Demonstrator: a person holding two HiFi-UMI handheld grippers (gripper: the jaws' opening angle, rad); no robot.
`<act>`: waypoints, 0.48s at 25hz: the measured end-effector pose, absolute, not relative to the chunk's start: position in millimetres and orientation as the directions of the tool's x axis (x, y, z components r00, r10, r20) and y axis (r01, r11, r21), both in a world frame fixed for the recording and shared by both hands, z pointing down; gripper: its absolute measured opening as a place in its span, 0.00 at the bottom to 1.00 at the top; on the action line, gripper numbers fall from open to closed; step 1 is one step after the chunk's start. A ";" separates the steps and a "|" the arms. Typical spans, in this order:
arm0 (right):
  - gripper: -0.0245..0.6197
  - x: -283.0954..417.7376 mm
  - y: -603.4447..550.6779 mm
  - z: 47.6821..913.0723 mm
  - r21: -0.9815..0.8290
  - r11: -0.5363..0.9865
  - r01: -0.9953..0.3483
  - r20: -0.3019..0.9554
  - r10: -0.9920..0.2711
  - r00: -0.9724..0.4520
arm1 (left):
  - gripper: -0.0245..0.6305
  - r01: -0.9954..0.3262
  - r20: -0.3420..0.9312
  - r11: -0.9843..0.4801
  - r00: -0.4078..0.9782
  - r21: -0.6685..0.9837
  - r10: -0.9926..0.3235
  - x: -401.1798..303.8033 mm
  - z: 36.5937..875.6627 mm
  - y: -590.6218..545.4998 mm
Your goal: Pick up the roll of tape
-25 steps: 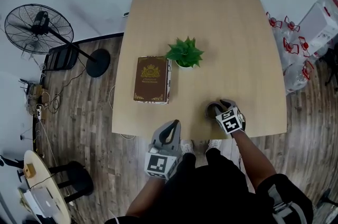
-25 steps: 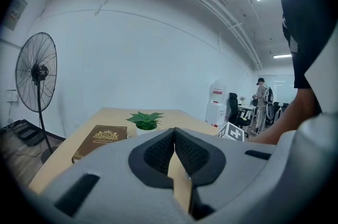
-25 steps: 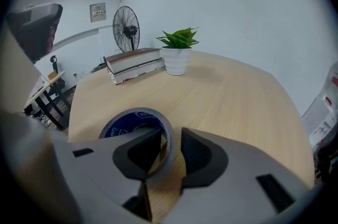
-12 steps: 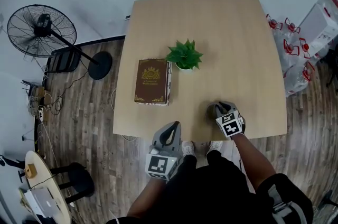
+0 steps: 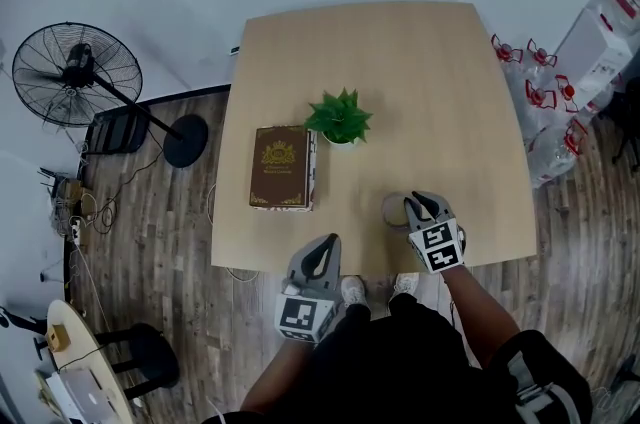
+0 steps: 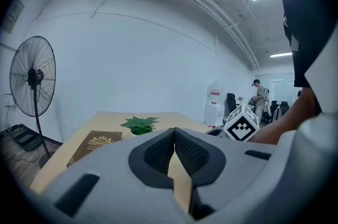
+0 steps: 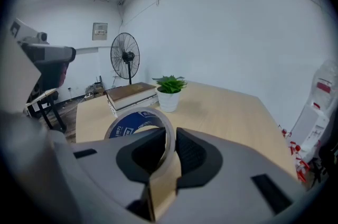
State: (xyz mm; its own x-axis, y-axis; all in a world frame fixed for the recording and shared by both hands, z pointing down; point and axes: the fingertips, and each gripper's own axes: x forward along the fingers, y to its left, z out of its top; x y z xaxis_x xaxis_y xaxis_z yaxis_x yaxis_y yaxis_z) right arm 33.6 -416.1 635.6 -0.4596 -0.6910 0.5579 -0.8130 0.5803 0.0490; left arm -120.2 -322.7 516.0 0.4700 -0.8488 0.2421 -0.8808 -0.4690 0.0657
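Right gripper pinching the roll of tape over the near side of the table

The right gripper [image 5: 424, 203] has its jaws closed on the wall of the roll of tape [image 7: 138, 125], one pad inside the ring and one outside. The roll stands on edge, its blue printed core facing the camera. From the head view, the roll sits just left of the jaw tips, over the wooden table [image 5: 400, 62] near its front edge and well apart from the brown book [image 5: 281, 168] and the small potted plant [image 5: 339, 118]. The left gripper [image 5: 322, 248] hangs at the table's near edge with its jaws pressed together and nothing between them. A standing fan [image 5: 70, 72] is on the floor to the left.
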 end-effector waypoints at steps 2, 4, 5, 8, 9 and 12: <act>0.13 34.9 -416.2 614.1 0.051 0.573 -0.818 0.519 -0.715 -0.469 | 0.04 -0.879 0.242 -0.472 0.473 0.068 -0.847 -117.8 515.9 -324.8; 0.13 36.0 -416.2 592.3 0.054 0.566 -0.822 0.476 -0.738 -0.477 | 0.04 -0.876 0.234 -0.477 0.478 0.065 -0.846 -114.7 513.4 -328.1; 0.13 36.9 -415.9 581.8 0.056 0.562 -0.825 0.455 -0.750 -0.480 | 0.04 -0.875 0.231 -0.481 0.481 0.063 -0.845 -112.9 512.0 -329.3; 0.13 40.0 -414.9 550.2 0.063 0.550 -0.833 0.389 -0.782 -0.487 | 0.04 -0.868 0.217 -0.492 0.493 0.058 -0.843 -106.3 505.5 -332.8; 0.13 40.3 -414.8 538.5 0.066 0.547 -0.835 0.363 -0.792 -0.490 | 0.04 -0.867 0.210 -0.496 0.496 0.055 -0.843 -104.7 503.0 -334.2; 0.12 38.4 -413.6 501.3 0.072 0.539 -0.839 0.276 -0.819 -0.503 | 0.04 -0.863 0.198 -0.503 0.502 0.047 -0.842 -102.5 496.9 -337.6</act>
State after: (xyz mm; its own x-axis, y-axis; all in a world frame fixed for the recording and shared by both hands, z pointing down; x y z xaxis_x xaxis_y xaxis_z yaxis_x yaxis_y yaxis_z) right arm 38.4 -413.6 501.3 -0.5025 -0.8195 0.2756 -0.8393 0.5389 0.0721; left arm -102.5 -337.6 496.9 0.5019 -0.8419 0.1981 -0.8628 -0.5033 0.0470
